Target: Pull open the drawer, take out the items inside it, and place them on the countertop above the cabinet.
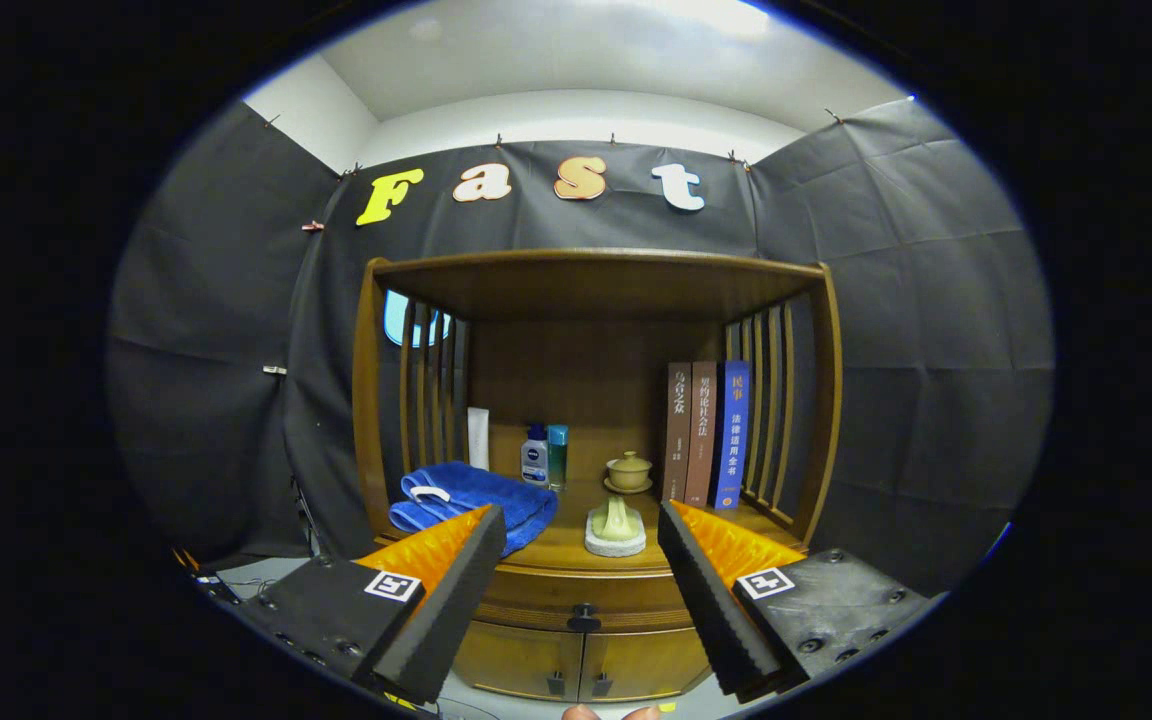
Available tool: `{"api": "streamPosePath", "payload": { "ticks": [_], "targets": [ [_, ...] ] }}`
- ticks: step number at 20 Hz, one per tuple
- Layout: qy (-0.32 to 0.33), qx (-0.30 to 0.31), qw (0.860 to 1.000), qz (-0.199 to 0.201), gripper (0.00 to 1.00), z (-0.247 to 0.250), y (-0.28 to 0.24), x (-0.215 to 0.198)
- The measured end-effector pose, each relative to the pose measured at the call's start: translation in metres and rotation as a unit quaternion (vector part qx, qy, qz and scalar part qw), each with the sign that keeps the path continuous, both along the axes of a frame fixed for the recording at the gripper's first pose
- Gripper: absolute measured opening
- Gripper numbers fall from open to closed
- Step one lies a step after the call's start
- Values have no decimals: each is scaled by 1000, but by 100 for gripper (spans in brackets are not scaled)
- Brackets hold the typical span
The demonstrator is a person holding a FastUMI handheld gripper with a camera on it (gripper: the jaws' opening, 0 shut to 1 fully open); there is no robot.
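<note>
A wooden cabinet stands ahead of me with a closed drawer (584,598) under its countertop (576,548). A small dark knob (584,618) sits at the drawer front's middle, seen between my fingers and beyond them. My gripper (582,530) is open, with nothing between its black-padded fingers (451,590), and it hangs some way short of the cabinet. The drawer's contents are hidden.
On the countertop lie a folded blue towel (471,500), a pale green figure on a white base (616,525), a lidded cup on a saucer (628,470), two small bottles (542,455) and three upright books (706,435). Two lower doors (581,662) sit below the drawer. Slatted sides and a top shelf enclose the countertop.
</note>
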State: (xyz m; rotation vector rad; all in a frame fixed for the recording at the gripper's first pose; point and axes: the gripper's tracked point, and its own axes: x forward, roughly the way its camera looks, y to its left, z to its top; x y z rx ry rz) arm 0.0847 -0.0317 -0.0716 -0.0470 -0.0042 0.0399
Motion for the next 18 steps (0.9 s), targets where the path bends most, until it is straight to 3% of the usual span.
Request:
{"api": "streamPosePath", "payload": {
  "ticks": [3,9,18],
  "targets": [
    [-10,-5,1000,-12,99,20,-6,-22],
    [-15,41,999,-7,99,44,-4,-58],
    [-26,14,999,-17,99,60,-13,-75]
  ]
}}
